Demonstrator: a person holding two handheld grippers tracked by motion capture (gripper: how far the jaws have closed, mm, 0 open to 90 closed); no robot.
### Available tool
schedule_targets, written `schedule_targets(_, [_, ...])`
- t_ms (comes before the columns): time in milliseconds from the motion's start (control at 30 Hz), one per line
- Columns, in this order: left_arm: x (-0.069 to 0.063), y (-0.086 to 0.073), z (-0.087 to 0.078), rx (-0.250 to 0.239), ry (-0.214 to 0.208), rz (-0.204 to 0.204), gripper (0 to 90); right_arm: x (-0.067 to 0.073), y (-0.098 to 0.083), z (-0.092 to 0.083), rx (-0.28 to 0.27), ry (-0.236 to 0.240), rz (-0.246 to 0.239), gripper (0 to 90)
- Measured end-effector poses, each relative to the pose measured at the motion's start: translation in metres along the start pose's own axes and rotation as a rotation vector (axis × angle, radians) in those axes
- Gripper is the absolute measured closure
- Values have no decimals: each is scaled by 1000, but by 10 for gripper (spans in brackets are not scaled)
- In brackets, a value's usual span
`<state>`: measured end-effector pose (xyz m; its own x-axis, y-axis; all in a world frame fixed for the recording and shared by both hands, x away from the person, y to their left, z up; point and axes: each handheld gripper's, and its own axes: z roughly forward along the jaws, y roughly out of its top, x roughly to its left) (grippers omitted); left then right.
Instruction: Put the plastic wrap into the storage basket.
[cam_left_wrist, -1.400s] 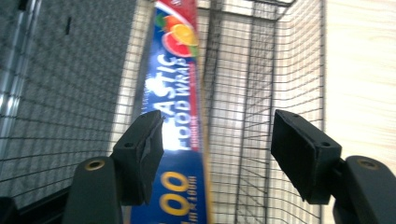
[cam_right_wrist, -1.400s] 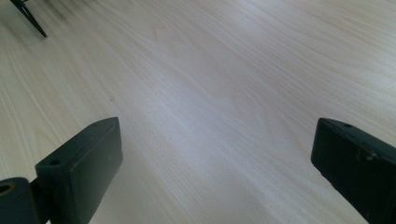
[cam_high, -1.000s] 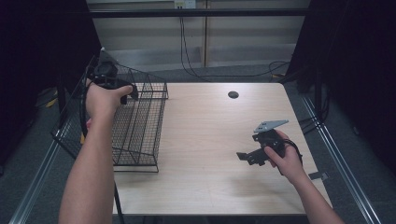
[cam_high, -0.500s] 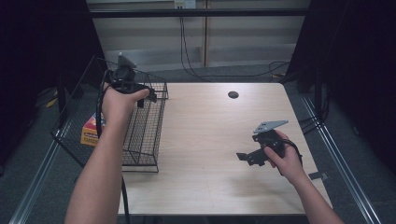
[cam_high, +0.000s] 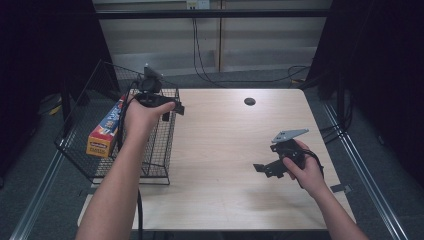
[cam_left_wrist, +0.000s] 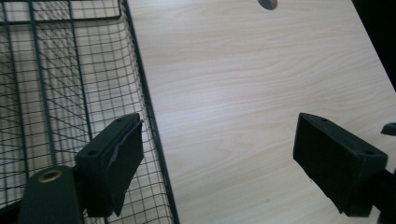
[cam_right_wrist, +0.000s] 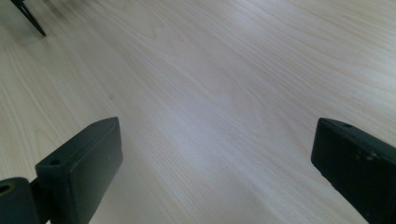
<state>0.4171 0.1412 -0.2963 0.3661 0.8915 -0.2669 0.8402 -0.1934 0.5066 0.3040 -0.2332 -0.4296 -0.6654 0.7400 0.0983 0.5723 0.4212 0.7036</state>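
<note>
A black wire basket (cam_high: 150, 165) stands at the table's left edge. An orange and blue box (cam_high: 105, 132) lies in its left part, seen through the mesh. A person's left hand holds my left gripper (cam_high: 172, 111) above the basket's right rim (cam_left_wrist: 144, 93). Its jaws have just been opening and stand open with nothing between them (cam_left_wrist: 219, 126). My right gripper (cam_high: 264, 170) rests low over the table at the right, pointing left. It is open (cam_right_wrist: 215, 135) over bare wood, with nothing between its fingers.
The light wooden table (cam_high: 225, 140) has a dark round hole (cam_high: 249, 101) near its far edge, also in the left gripper view (cam_left_wrist: 267, 3). Cables hang behind the table. Metal rails run along both sides on the floor.
The left hand has moved right, from the basket's far left side to over its right rim, and the box has come into view in the basket. The right hand has kept still.
</note>
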Motion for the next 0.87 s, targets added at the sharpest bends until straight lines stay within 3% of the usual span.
schedule_targets(567, [-32,-13,27,31,-77,99,126,0,-1,2,5,-8,2,19])
schedule_targets(867, [-35,-22,36,27,-117,130,104,0,-3,2,7,-12,6,19])
